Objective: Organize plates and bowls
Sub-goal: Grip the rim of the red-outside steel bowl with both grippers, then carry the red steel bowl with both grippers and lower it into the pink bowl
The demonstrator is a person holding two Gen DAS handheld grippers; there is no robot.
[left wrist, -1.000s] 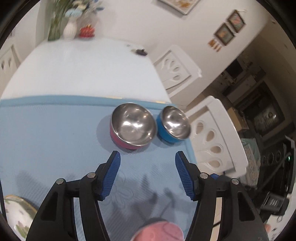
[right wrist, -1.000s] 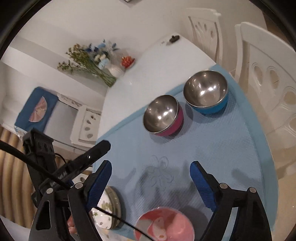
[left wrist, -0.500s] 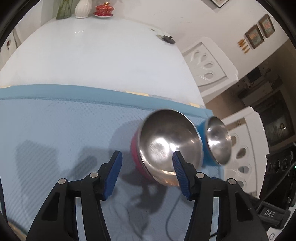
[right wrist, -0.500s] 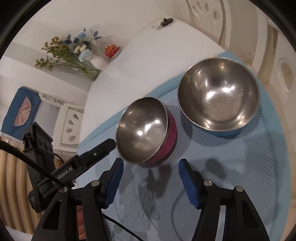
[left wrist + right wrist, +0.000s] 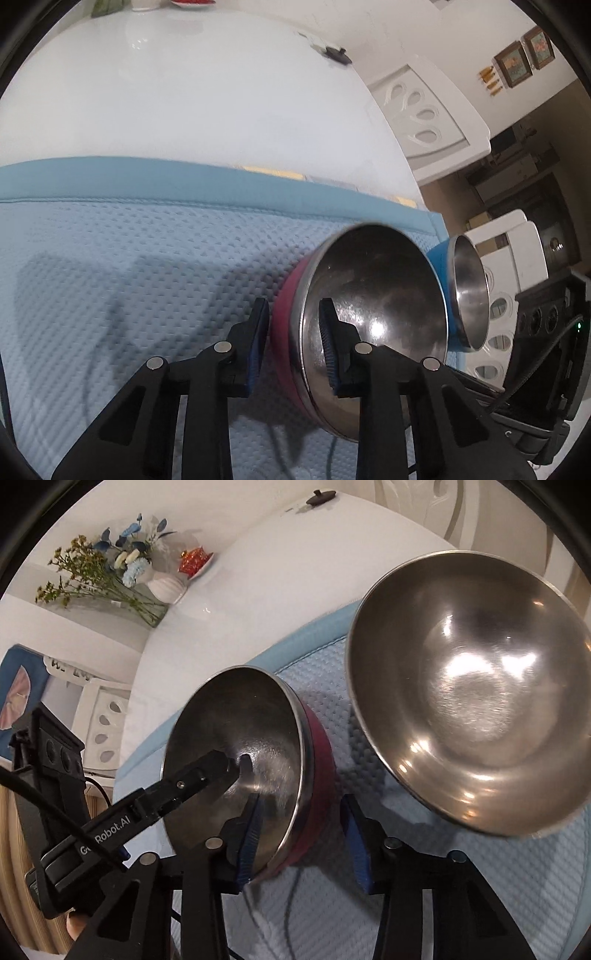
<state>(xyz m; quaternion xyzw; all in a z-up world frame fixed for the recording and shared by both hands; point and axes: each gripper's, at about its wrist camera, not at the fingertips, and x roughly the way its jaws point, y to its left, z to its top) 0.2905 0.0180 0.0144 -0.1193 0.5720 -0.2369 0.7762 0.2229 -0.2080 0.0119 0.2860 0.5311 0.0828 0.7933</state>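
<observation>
A steel bowl with a red outside (image 5: 373, 302) (image 5: 236, 738) sits on the light blue mat (image 5: 129, 277). My left gripper (image 5: 293, 332) straddles its near rim, one finger outside the red wall and one inside, jaws narrowed around the rim. My right gripper (image 5: 301, 834) straddles the same bowl's other rim, still with a gap on the outer side. A steel bowl with a blue outside (image 5: 461, 295) (image 5: 469, 698) stands just beside the red one.
The white table (image 5: 203, 92) stretches beyond the mat, with a small dark object (image 5: 334, 53) and a vase of flowers (image 5: 162, 587) at its far end. White chairs (image 5: 436, 122) stand along the right side.
Both grippers have moved forward to the red bowl and narrowed. The left fingers now straddle its rim, and the right fingers have reached its opposite rim.
</observation>
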